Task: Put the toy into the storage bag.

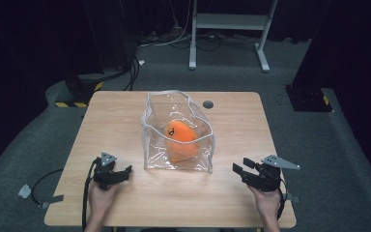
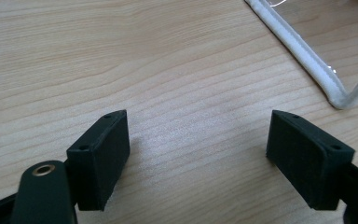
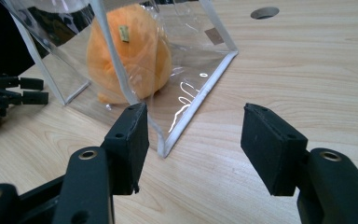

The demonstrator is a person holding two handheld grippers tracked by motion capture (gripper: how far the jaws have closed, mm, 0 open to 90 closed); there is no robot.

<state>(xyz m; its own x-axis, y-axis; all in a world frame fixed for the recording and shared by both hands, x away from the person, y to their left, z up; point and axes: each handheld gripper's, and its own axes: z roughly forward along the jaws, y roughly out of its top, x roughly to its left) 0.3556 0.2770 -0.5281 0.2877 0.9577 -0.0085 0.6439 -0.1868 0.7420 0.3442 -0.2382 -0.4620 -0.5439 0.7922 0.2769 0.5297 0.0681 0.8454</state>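
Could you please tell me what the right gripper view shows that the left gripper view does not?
Right gripper view: the orange plush toy inside the clear bag, the table's round hole, and the left gripper far off. Left gripper view: just a white-edged corner of that bag, close up. Both share the wooden table and open jaws holding nothing.

Black tongs (image 1: 124, 170), grey plates, black cables

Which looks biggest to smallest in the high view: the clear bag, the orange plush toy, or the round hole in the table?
1. Clear bag: largest; it holds the toy.
2. Orange plush toy.
3. Round hole: clearly smallest, though it lies slightly farther from the camera.
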